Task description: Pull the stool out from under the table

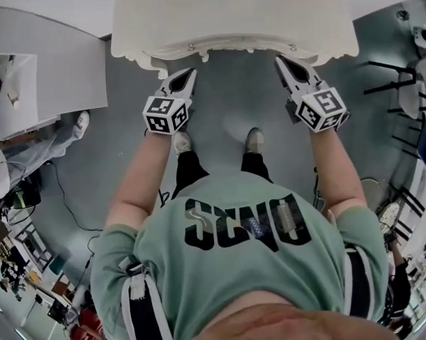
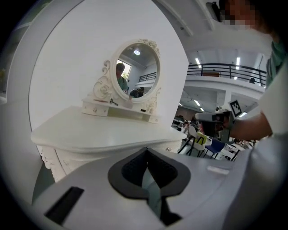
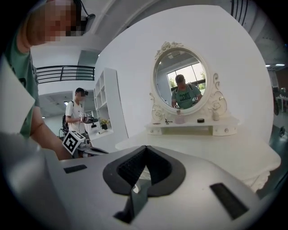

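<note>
**Left hand-held gripper**: its own view shows the dark ribbed pads pressed together along one seam, with nothing between them. The black-and-white marker cube sits at its rear. In the head view the tip points at the left part of the counter's near edge; contact with that edge cannot be confirmed.

**Right hand-held gripper**: the jaws are likewise pressed together and empty in its own view. The tip points at the right part of the same near edge. The two units are well apart, one to each side.

**White dressing counter with a scalloped, carved front edge**: it stands at the far side of the scene. Both gripper views look down onto its bare white top. An oval mirror in a white ornate frame stands upright on a low drawer shelf at the far edge.

**Grey smooth floor**: it is visible between the two grippers, in front of the counter. The person's two pale shoes stand on it, near the counter.

**Stool**: it cannot be made out in any view, and its position cannot be told.
</note>
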The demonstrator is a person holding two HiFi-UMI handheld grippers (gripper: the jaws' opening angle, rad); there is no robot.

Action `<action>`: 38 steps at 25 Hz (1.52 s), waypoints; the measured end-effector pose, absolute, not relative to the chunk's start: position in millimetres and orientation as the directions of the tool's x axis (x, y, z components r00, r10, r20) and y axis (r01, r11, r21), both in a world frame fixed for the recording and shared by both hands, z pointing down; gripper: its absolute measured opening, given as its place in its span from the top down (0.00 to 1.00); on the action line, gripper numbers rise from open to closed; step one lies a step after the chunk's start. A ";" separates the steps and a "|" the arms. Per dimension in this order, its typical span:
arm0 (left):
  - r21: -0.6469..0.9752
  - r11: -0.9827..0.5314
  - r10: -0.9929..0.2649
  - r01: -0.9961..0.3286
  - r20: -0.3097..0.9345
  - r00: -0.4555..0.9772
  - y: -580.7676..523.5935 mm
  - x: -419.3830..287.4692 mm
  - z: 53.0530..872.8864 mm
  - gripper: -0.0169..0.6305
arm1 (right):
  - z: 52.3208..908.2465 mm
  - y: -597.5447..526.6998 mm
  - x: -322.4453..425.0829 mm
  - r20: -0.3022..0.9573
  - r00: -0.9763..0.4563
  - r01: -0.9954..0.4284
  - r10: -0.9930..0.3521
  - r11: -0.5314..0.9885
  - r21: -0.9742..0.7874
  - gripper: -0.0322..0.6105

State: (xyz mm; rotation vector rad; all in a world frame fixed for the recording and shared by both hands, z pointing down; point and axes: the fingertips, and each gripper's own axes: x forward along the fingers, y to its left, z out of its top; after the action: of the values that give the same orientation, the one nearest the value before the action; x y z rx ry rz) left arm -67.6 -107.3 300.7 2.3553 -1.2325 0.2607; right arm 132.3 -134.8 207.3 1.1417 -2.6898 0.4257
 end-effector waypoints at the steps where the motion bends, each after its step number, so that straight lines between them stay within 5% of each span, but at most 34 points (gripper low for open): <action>1: 0.308 -0.485 -0.721 -0.819 0.389 0.573 -112.3 -66.2 317.9 0.98 | 222.6 -138.9 135.1 0.286 -0.683 -0.729 -0.672 0.656 -0.197 0.97; 24: 0.236 -0.386 -0.703 -0.892 0.550 0.451 -205.0 -85.8 722.6 0.97 | 568.8 -150.0 133.6 0.321 -0.655 -0.756 -0.684 0.592 -0.281 0.97; 32: 0.145 -0.365 -0.702 -0.920 0.605 0.374 -294.5 -95.0 806.2 0.61 | 610.6 -150.5 145.1 0.357 -0.641 -0.767 -0.680 0.584 -0.265 0.97; 38: 0.098 -0.400 -0.654 -0.911 0.666 0.358 -328.3 -85.9 849.1 0.50 | 618.8 -156.1 155.6 0.356 -0.634 -0.773 -0.687 0.581 -0.255 0.97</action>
State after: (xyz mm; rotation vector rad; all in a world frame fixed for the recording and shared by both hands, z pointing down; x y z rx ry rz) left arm -85.9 -328.3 849.1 2.1688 -1.3597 0.7547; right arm 155.6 -156.1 618.8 1.2154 -2.5939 0.5762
